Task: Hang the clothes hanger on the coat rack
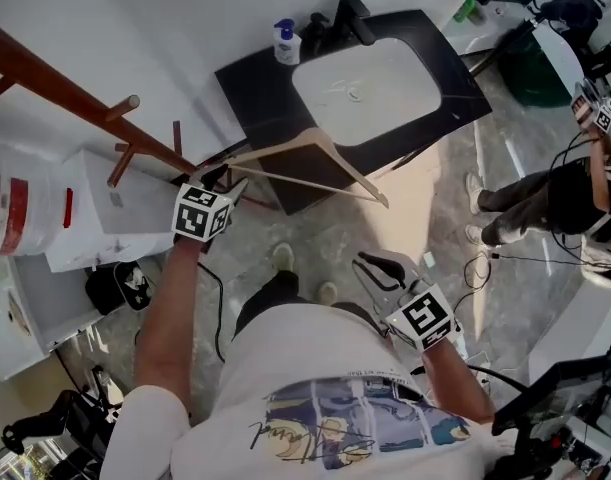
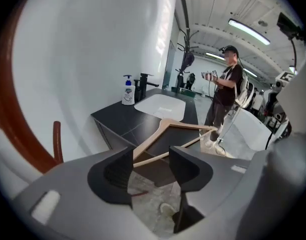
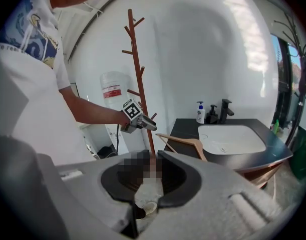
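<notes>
A brown wooden coat rack slants across the head view's upper left; it stands upright in the right gripper view. The pale wooden hanger sits tilted just right of the rack's lower pegs. My left gripper is at the hanger's near end. In the left gripper view its jaws stand open, and the hanger shows through the gap with neither pad pressing it. The hanger's hook is hidden. My right gripper hangs low by my waist, jaws together and empty.
A black vanity with a white sink stands behind the hanger, with a soap bottle and a black tap on it. A white water jug and cabinet are at the left. Another person stands at the right, with cables on the floor.
</notes>
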The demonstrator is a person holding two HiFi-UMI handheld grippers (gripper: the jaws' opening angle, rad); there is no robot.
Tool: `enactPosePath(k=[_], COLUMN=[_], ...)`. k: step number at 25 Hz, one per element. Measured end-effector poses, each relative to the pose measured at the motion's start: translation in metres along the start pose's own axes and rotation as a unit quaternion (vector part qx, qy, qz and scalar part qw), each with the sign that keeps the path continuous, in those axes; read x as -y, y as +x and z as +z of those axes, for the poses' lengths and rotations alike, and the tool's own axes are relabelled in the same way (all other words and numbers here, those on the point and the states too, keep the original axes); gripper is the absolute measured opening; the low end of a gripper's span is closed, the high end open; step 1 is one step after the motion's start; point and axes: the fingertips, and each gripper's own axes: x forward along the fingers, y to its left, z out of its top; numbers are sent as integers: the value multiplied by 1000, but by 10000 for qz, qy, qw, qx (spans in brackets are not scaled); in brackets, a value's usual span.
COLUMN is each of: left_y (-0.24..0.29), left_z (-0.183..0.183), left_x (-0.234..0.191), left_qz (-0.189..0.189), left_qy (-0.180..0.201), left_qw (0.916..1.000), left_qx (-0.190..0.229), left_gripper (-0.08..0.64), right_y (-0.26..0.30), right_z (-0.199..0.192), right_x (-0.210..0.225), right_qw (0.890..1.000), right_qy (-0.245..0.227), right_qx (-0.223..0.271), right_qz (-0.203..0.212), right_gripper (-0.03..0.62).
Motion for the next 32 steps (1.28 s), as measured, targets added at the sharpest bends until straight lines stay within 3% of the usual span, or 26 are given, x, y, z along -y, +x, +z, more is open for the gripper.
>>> enactPosePath(k=[6, 14, 24, 32], left_y=[39, 69, 85, 64], left_z=[-29, -37, -60, -80], left_x=[-13, -33, -26, 2], left_qz=[-347, -630, -1173, -1869], left_qy=[1098, 939, 980, 223], left_qw=[9891, 9870, 9757, 9691], left_qx=[-919, -1144, -1572, -1595], left_gripper=[342, 348, 365, 310], right_y=[21, 38, 41, 47], right_z=[-1, 1, -2, -1], right_x=[0, 3, 0, -5], right_qw=[9995, 9985, 9972, 9979], right_qy=[219, 396, 528, 442], right_qx=[-172, -197, -346, -374], right_qz=[-161, -328, -410, -291], right_gripper=[55, 55, 55, 55])
